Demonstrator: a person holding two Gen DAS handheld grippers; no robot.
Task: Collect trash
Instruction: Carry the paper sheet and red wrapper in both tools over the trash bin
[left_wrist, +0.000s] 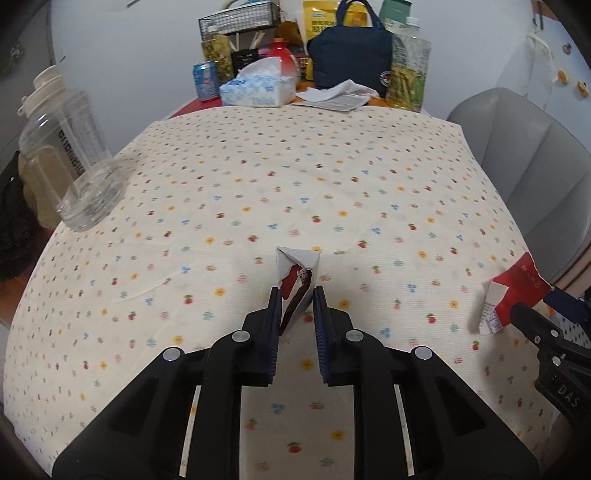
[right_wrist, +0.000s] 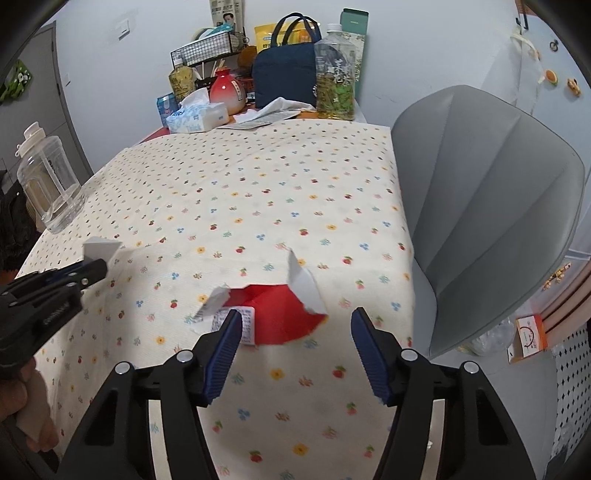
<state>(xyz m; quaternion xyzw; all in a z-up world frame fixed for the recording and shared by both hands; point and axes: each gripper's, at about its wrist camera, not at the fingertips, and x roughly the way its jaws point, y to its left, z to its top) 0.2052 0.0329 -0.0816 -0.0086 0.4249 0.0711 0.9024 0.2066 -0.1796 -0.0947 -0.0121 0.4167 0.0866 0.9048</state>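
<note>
Left wrist view: the left gripper (left_wrist: 295, 295) has its jaws drawn nearly together on a folded scrap of white carton (left_wrist: 297, 275) with a red and dark print inside; both pads appear to touch the scrap's sides, though whether they press it firmly is hard to say. The scrap stands on the flowered tablecloth (left_wrist: 258, 177), near the front middle of the table.

Off to the right lies a second piece of trash, a torn red and white carton piece (right_wrist: 275, 314). In the right wrist view it sits between the fingers of the right gripper (right_wrist: 295, 325), whose jaws stand about half open. The left pad is at the printed edge of the piece; the right pad is well clear of it, so nothing is held there yet.

Both scraps look like thin coated card: very light, springy, easily crushed, a little slick on the printed face. They will likely flatten or slide rather than resist, so a grip across a folded ridge or a doubled edge should hold better than one on a single loose flap. On the red piece, the raised white flap near its top right looks the easiest part to pinch.

A clear plastic jug (left_wrist: 70, 162) stands at the table's left edge, well apart from both.
</note>
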